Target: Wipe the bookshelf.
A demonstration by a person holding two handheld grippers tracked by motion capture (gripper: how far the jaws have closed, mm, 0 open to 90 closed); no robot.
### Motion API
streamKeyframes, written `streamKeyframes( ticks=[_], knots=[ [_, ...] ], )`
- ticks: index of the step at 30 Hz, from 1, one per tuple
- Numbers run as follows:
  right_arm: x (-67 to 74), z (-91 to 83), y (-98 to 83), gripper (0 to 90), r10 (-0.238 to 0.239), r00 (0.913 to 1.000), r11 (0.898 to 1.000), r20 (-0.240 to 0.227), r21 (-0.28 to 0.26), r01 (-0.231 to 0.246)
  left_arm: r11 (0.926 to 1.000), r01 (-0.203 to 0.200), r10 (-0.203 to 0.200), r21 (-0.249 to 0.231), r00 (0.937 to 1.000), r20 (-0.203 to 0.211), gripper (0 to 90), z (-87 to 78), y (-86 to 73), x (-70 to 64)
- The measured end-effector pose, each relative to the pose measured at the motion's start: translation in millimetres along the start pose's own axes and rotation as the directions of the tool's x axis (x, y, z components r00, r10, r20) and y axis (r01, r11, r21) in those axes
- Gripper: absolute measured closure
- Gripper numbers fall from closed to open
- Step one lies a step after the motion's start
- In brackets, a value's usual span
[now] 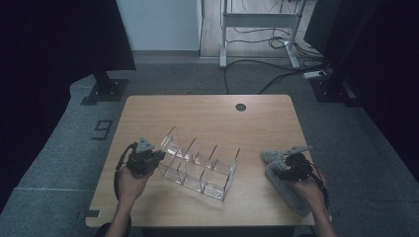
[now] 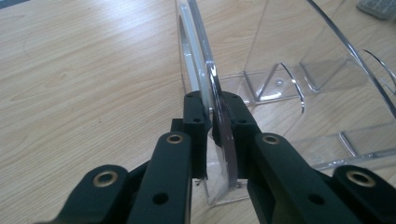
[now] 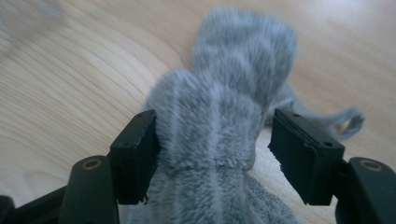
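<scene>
Hand-held grippers: left (image 2: 216, 122) clamping one clear rack (image 1: 200, 165), right (image 3: 214, 154) around one grey sock (image 3: 229, 116).

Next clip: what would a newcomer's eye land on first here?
Mid-table stands a clear acrylic divider rack; the left gripper has its jaws shut on the rack's end panel. Near the table's right edge lies a fuzzy grey striped sock, with the right gripper straddling it, one jaw touching, the other apart.

Left gripper (image 2: 214, 122) clamped, right gripper (image 3: 212, 144) agape.
</scene>
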State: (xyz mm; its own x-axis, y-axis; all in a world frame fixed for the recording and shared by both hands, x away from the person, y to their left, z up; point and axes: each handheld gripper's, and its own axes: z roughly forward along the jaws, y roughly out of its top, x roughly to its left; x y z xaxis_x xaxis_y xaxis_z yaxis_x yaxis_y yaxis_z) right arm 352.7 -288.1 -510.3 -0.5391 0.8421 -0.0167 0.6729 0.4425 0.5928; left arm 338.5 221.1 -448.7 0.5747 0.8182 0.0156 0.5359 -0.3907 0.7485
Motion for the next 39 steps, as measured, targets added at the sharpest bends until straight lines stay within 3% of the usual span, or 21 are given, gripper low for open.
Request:
streamKeyframes(
  ticks=[8, 11, 15, 17, 20, 27, 30, 39],
  knots=[
    [-8.5, 20.5, -8.4, 41.0, 0.056, 0.9979, 0.998, -0.032, 0.035, -0.055, 0.9992, -0.038, 0.038, -0.009, 0.9993, -0.002, 82.8, 0.5, -0.7, -0.4],
    [-6.4, 19.8, -8.0, 42.7, 0.063, 0.9978, 0.997, -0.022, 0.042, -0.062, 0.9992, -0.038, 0.038, -0.012, 0.9993, -0.004, 82.8, 0.6, -0.9, -0.5],
    [-3.3, 18.7, -7.5, 54.0, 0.053, 0.9981, 0.998, -0.032, 0.042, -0.052, 0.9991, -0.032, 0.033, -0.026, 0.9994, 0.008, 82.6, 0.8, -2.6, 1.2],
    [-2.0, 17.8, -7.4, 59.3, 0.078, 0.9964, 0.996, -0.035, 0.042, -0.076, 0.9992, -0.021, 0.021, -0.034, 0.9995, 0.024, 82.6, 0.9, -3.4, 3.1],
    [-0.4, 13.2, -6.7, 62.7, 0.056, 0.9983, 0.998, -0.018, 0.038, -0.055, 0.999, -0.011, 0.013, -0.044, 0.9995, 0.03, 82.2, 1.2, -4.6, 4.5],
    [0.7, -7.3, -9.0, 63.4, 0.076, 0.9967, 0.997, -0.028, -0.025, -0.077, 0.9989, -0.018, 0.019, -0.044, 0.9995, 0.026, 81.2, 2.6, -6.2, 3.7],
    [2.1, -15.3, -10.1, 63.3, 0.078, 0.9957, 0.995, -0.049, -0.057, -0.081, 0.9992, 0.006, -0.004, -0.04, 0.9993, 0.036, 81.0, 2.5, -6.3, 4.8],
    [17.5, -28.3, -1.2, 63.3, 0.031, 0.9954, 0.993, -0.091, -0.11, -0.041, 0.9995, 0.015, -0.014, -0.029, 0.9995, 0.029, 81.5, 2.8, -4.9, 4.0]
  ],
)
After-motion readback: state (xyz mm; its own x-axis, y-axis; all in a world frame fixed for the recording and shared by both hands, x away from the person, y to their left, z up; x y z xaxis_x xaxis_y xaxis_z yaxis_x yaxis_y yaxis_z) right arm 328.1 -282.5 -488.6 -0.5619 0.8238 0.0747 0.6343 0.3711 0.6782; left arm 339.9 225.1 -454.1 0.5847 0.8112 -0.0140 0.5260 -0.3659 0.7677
